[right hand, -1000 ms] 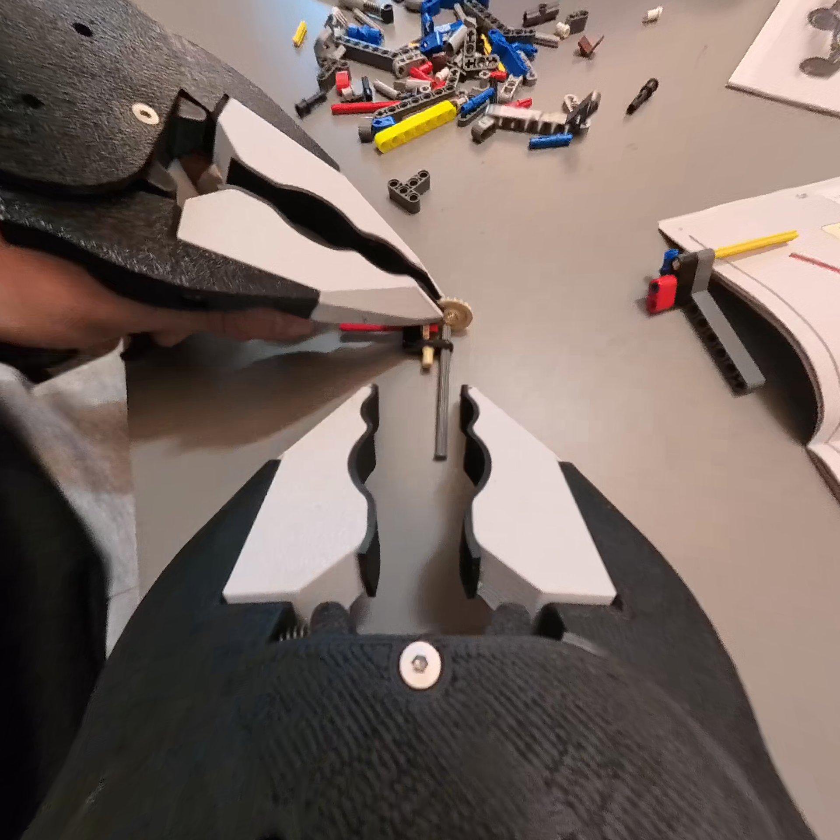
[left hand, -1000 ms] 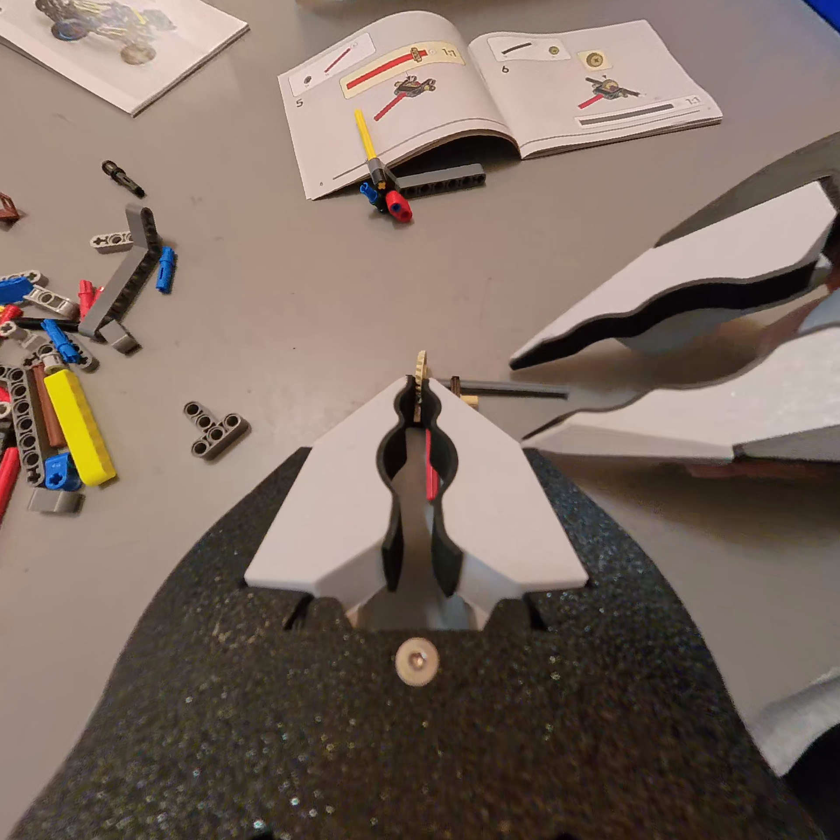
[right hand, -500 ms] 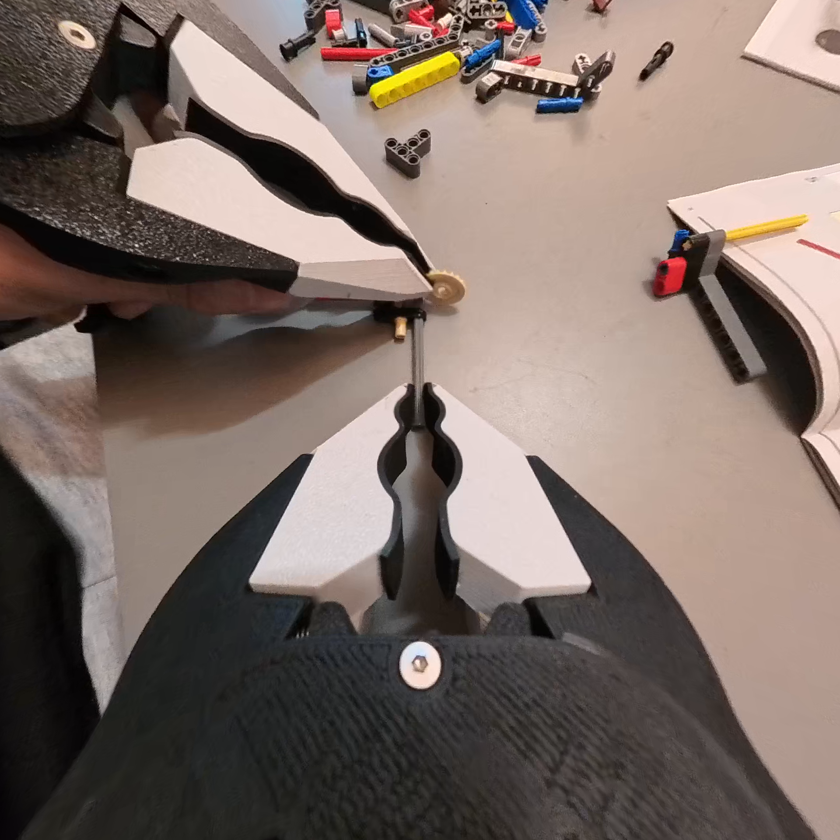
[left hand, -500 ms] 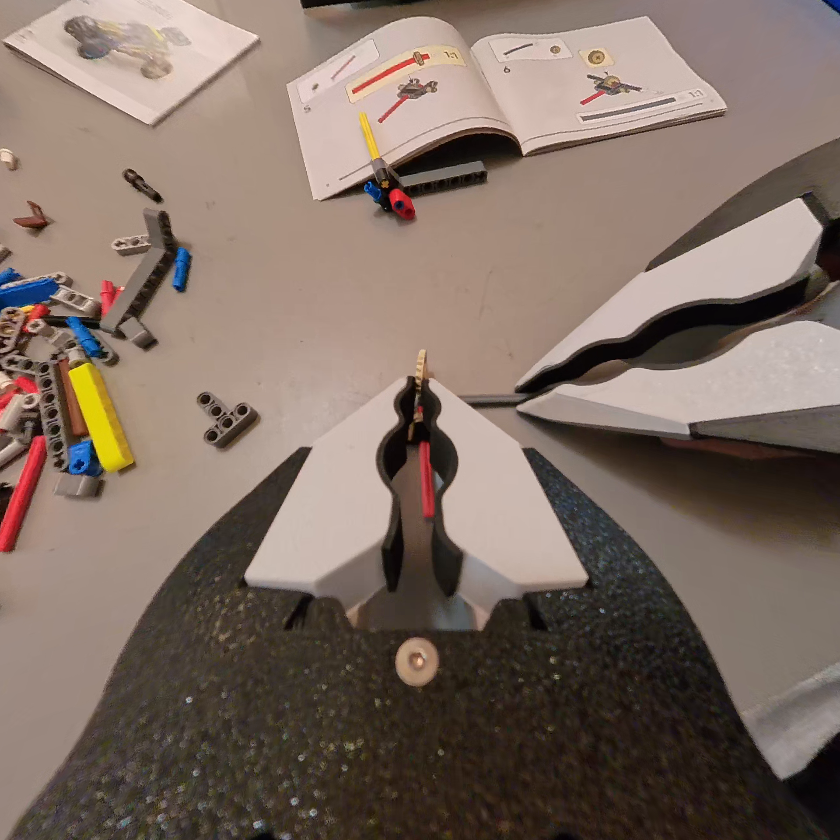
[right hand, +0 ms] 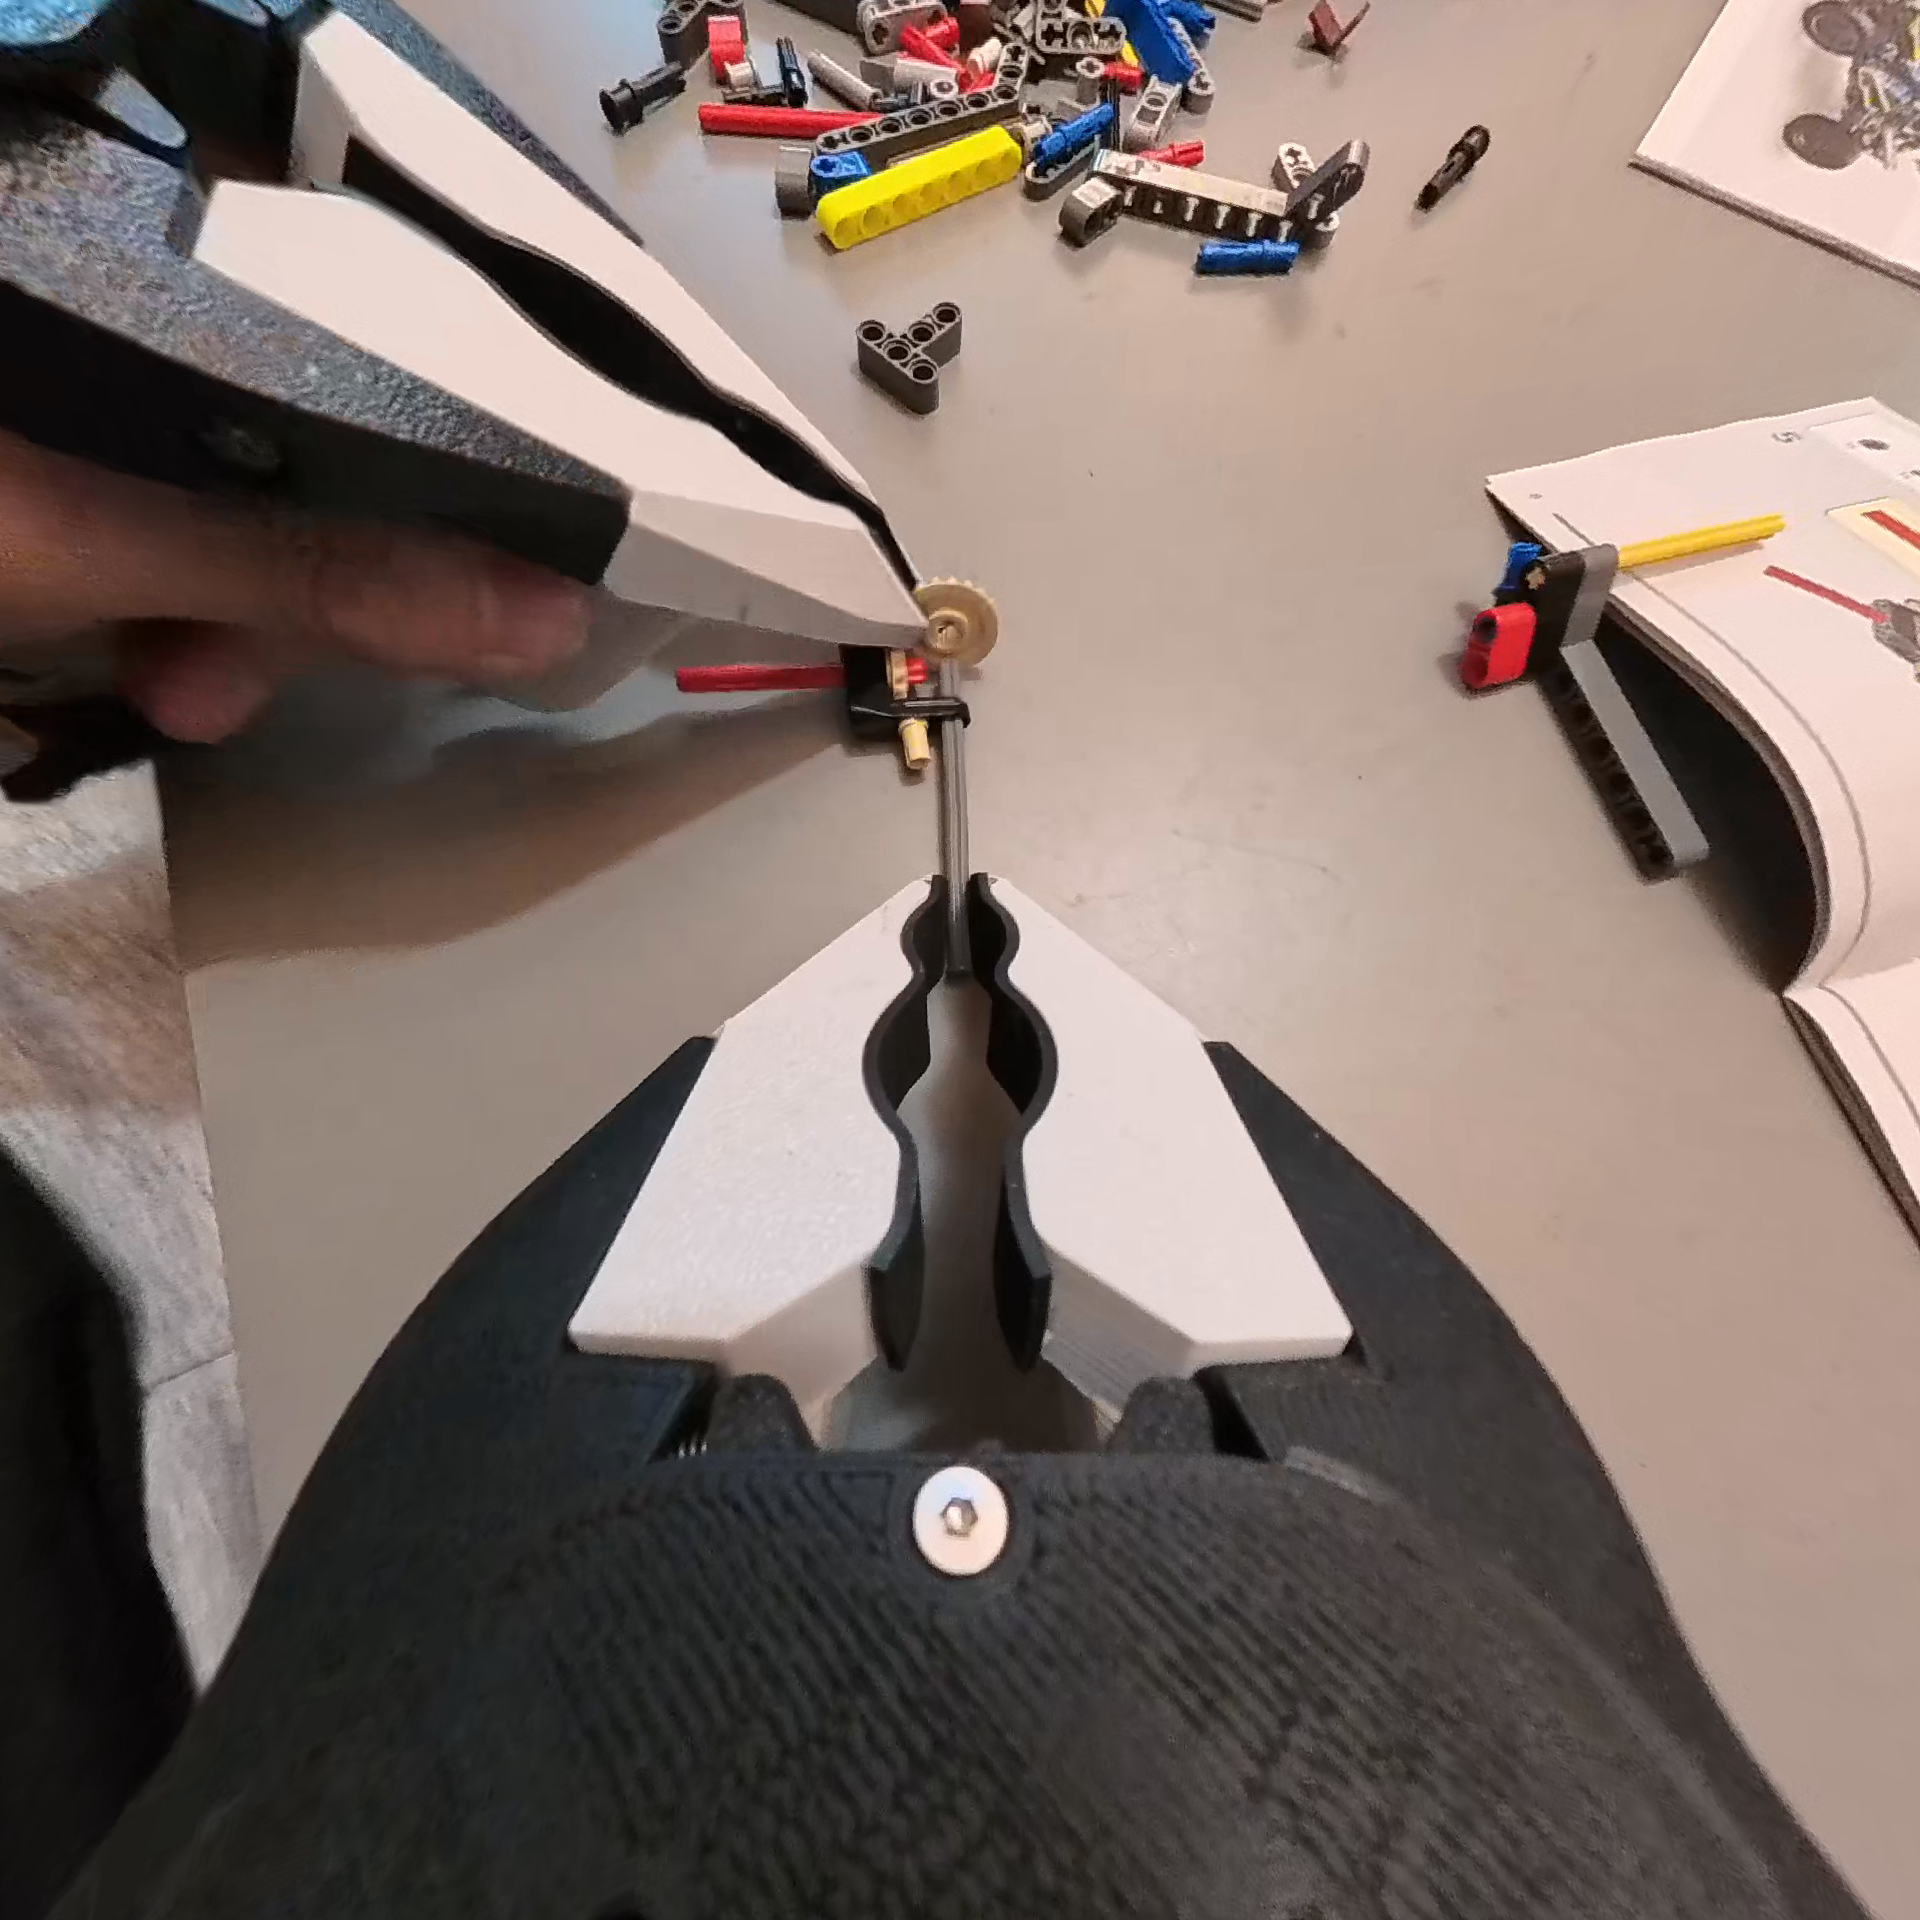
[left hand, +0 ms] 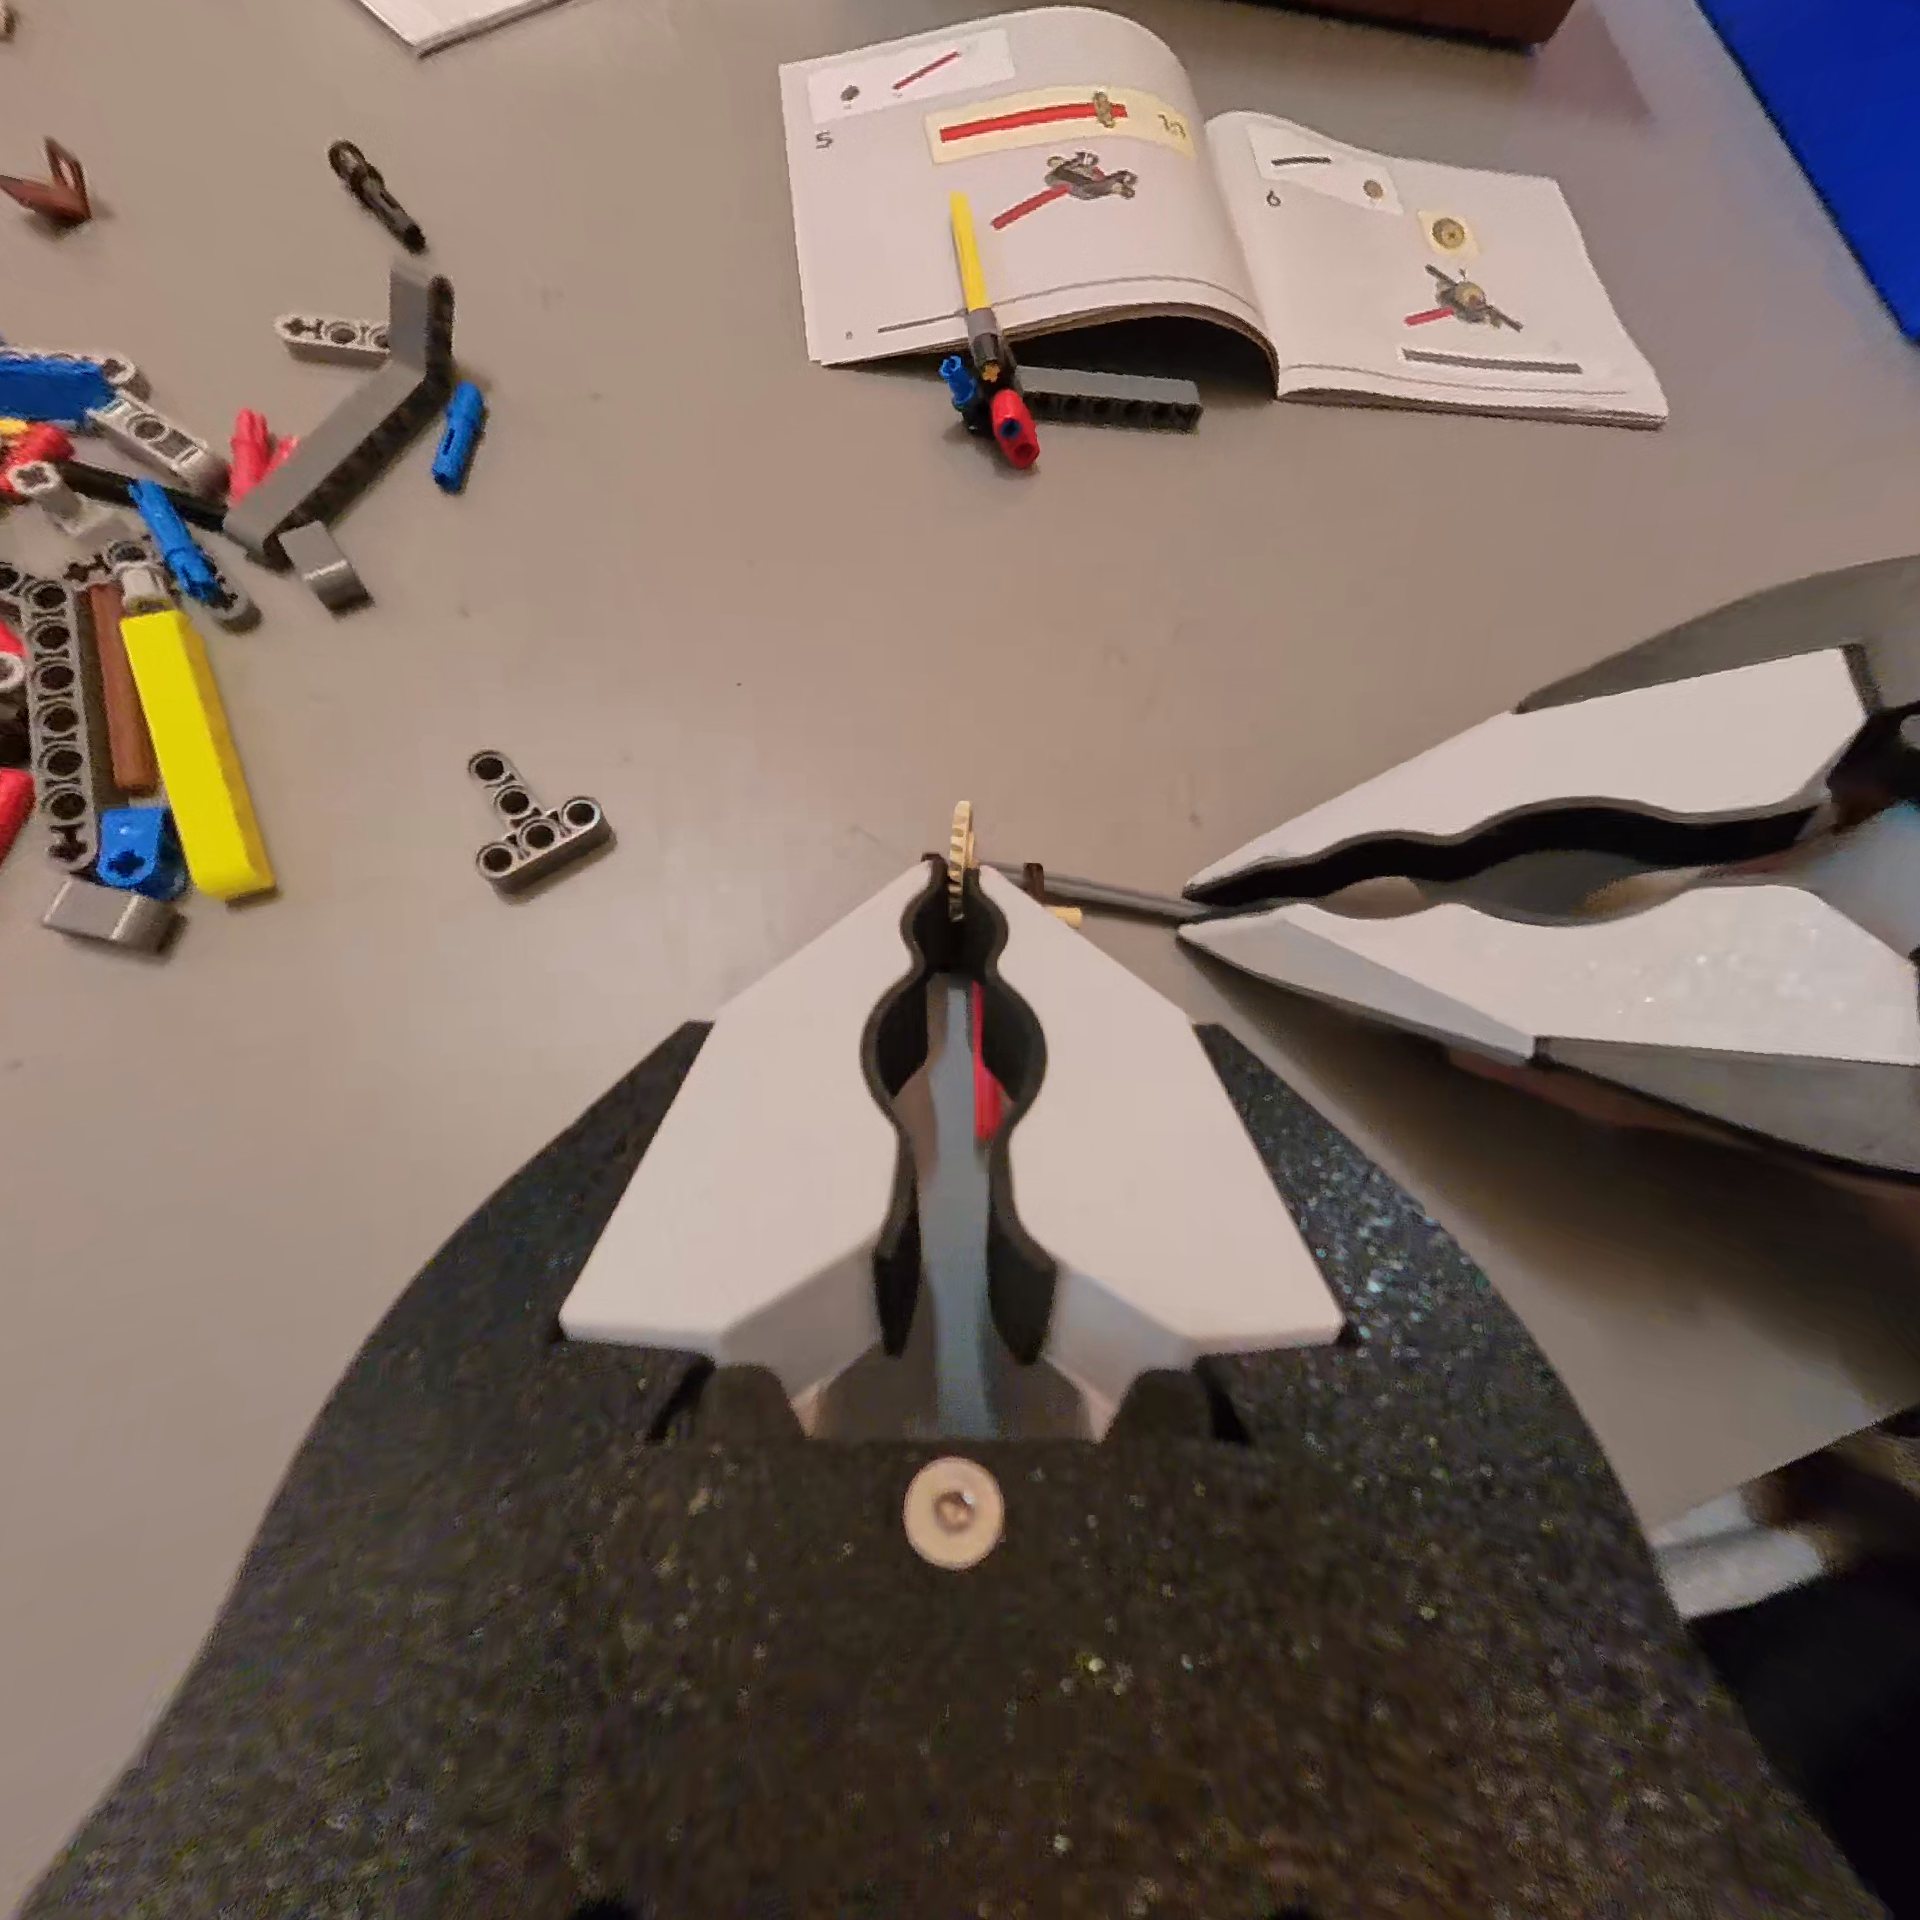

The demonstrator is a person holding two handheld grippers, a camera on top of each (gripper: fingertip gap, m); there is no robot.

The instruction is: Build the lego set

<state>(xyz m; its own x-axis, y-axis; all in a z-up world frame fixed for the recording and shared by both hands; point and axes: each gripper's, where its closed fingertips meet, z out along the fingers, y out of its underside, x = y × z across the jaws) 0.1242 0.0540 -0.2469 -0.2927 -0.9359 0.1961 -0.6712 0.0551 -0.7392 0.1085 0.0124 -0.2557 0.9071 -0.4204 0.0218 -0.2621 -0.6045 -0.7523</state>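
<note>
Grey table (right hand: 1299, 831), loose parts at far edge. Left gripper (right hand: 914, 613) clamped on tan gear (right hand: 958, 629) of small assembly. Right gripper (right hand: 958, 904) closed on near end of grey axle (right hand: 953, 800). Axle long axis runs straight ahead from right gripper into gear; gear just off table, centre.

Pale grey jaws, speckled black bodies

Left tool (left hand: 961, 883) clamped shut; right tool (right hand: 961, 894) clamped shut, tips near.
</note>
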